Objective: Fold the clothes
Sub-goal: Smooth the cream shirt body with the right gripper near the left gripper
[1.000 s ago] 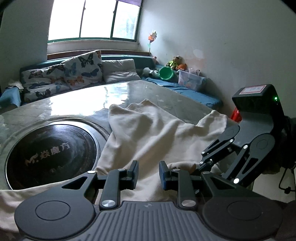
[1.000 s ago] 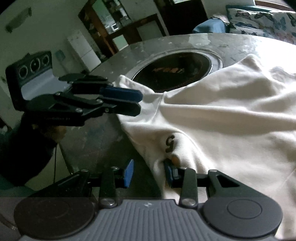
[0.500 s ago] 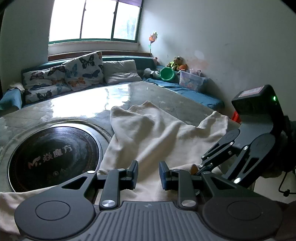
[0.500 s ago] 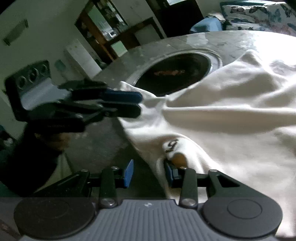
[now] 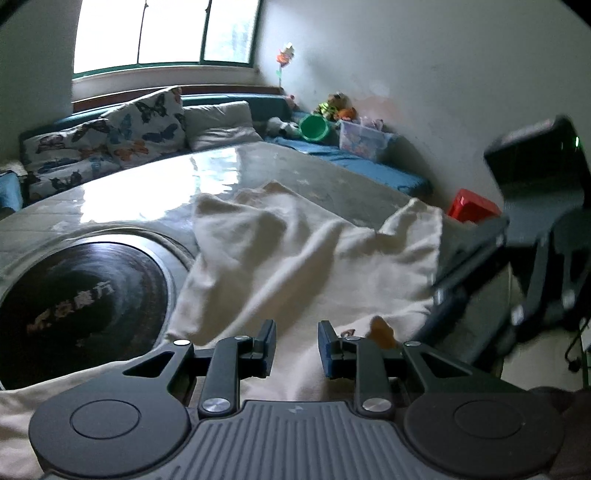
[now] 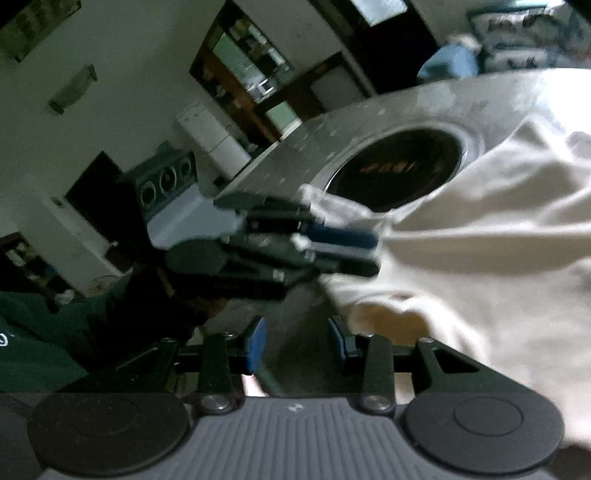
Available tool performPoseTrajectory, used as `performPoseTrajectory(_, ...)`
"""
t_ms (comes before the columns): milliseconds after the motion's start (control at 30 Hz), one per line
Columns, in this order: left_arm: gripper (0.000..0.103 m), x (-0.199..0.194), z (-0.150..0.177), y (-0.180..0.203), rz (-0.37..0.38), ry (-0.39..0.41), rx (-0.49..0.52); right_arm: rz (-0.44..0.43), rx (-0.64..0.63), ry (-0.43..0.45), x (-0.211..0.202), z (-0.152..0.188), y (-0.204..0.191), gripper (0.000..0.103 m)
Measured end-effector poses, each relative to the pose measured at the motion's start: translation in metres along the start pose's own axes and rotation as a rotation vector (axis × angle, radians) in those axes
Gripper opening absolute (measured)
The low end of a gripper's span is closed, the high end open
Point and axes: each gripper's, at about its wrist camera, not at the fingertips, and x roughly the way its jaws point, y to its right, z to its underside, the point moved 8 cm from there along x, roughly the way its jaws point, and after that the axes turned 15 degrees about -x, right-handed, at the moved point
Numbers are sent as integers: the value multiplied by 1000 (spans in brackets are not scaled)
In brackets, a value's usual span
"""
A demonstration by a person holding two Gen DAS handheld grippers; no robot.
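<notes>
Jaws, left gripper: we see them parted, hovering over cream cloth, nothing between.
Jaws, right gripper: parted wider, empty, at the garment's near edge.
Garment: we find the cream garment rumpled across the counter, partly covering the dark round inset.
Beyond: butterfly cushions beneath the window.
</notes>
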Motion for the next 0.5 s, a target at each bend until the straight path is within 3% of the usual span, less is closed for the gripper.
performPoseTrajectory(100, 27, 6, 8, 5, 29, -38, 30, 108, -27, 8, -17, -3, 13, 37)
performPoseTrajectory(200, 27, 4, 23, 13, 57, -81, 91, 241, -74, -38, -31, 2, 26, 37)
performPoseTrajectory(300, 26, -3, 34, 17, 84, -97, 130, 296, -115, -98, -35, 15, 27, 37)
performPoseTrajectory(500, 27, -10, 25, 8, 85, -67, 89, 365, -203, -166, -26, 35, 22, 37)
